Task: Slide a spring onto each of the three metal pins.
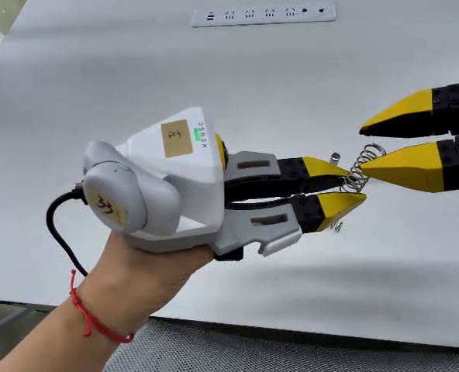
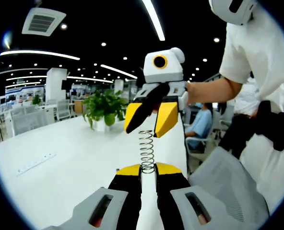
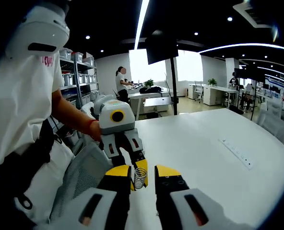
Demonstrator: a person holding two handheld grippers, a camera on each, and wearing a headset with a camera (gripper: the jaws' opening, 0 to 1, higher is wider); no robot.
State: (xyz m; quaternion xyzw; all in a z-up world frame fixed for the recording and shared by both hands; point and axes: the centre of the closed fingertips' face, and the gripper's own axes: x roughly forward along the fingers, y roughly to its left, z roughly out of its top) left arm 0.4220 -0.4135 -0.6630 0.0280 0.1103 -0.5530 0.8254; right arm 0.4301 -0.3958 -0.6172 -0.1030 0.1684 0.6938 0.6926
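A steel spring (image 1: 359, 170) sticks out from between the yellow tips of my left gripper (image 1: 353, 186), which is shut on its near end. I cannot tell whether a pin is inside it. In the left gripper view the spring (image 2: 147, 151) rises straight from the left gripper (image 2: 149, 168) toward the right gripper (image 2: 144, 132). My right gripper (image 1: 363, 146) comes in from the right, open, its lower tip touching the spring's far end. The right gripper (image 3: 143, 171) has the spring (image 3: 140, 178) beside its left jaw. A short metal pin (image 1: 335, 157) stands on the white table (image 1: 214, 77) behind the tips.
A small metal piece (image 1: 338, 226) lies on the table below the left gripper's tips. A white power strip (image 1: 264, 13) lies at the far edge. A black cable (image 1: 59, 225) trails from the left gripper. The table's near edge runs along the bottom.
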